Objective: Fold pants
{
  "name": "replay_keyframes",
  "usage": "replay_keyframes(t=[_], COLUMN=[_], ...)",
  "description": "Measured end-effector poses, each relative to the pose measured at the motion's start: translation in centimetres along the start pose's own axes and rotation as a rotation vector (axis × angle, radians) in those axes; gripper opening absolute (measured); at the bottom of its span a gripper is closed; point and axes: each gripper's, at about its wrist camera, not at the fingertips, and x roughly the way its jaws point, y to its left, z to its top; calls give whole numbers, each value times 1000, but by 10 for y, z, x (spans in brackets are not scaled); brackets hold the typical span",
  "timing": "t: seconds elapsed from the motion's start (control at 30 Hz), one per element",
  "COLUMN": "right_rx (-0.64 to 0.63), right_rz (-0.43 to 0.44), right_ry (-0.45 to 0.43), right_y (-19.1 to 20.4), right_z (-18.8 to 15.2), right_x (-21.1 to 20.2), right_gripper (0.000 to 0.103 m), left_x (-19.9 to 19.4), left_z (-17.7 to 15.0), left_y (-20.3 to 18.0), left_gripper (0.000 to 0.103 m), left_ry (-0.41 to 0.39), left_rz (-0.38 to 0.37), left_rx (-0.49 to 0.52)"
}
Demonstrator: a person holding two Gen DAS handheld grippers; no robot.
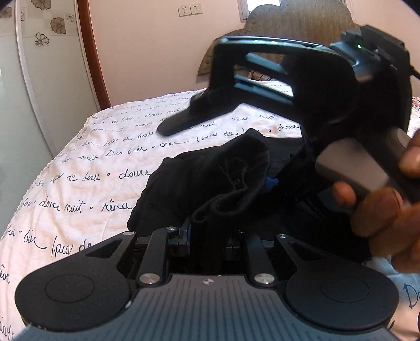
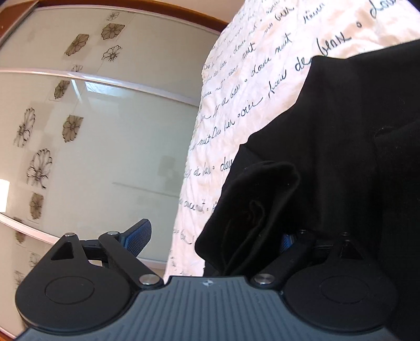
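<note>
Black pants [image 1: 210,178] lie bunched on the bed. In the left wrist view my left gripper [image 1: 210,232] sits low at the pile's near edge, shut on a raised fold of the black cloth. Above it a hand [image 1: 380,209] holds the right gripper by its handle, and one of that gripper's fingers [image 1: 178,120] reaches out over the cover. In the right wrist view, which is rolled sideways, my right gripper [image 2: 212,240] stands open. A loose fold of the pants [image 2: 252,209] hangs between its jaws, touching neither blue pad [image 2: 137,237]. The far pad is half hidden by cloth.
The bed carries a white cover [image 1: 92,162] printed with dark handwriting. A sliding wardrobe door [image 2: 92,144] with flower prints stands beside the bed's edge. A wooden headboard [image 1: 302,15] and wall sockets [image 1: 190,10] are at the far end.
</note>
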Motion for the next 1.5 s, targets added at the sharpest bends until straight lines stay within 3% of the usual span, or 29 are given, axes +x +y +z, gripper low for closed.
replay_keyframes(t=[0.13,0.2,0.23,0.27,0.33,0.47,0.7,0.8,0.9,1.0,1.2,1.33,1.43,1.5], right_rx=[-61,-104,-121,-117,-84,-35,-35,-59,-111,-140,-123,-41,8,0], right_rz=[-56,-108,-145,-169,-175,-156,-35,14,22,-13,-232,-353,-332,-312], right_ry=[10,-28,-42,-45,-27,-23,-44,-52,-76,-93,-125,-109,-112,-124], right_y=[13,20,20,17,6,-3,5,14,26,26,-15,-68,-94,-92], right_z=[-15,-22,-23,-21,-19,-18,-4,5,16,23,34,27,16,13], right_x=[1,-2,-2,-1,2,2,-15,-39,-82,-136,-236,-253,-256,-257], right_gripper=[91,73,49,35,26,23,17,17,17,17,17,17,17,17], left_x=[-2,-4,-7,-10,-16,-36,-74,-78,-75,-72,-66,-64,-55,-42], left_z=[0,3,3,3,2,-12,-30,-26,-22,-16,-8,2,18,30], left_y=[-4,-6,-6,-4,1,10,28,31,28,14,-15,-39,-60,-71], left_gripper=[20,23,29,32,40,55,67,70,73,75,75,75,76,76], left_ry=[-7,-23,-34,-40,-37,-43,-92,-114,-123,-134,-144,-160,-171,-169], left_rz=[8,-2,-13,-31,-75,-99,-48,-27,-53,-103,-166,-218,-277,-310], left_rx=[-2,-4,-10,-23,-62,-87,-158,-193,-208,-173,-100,-71,-63,-52])
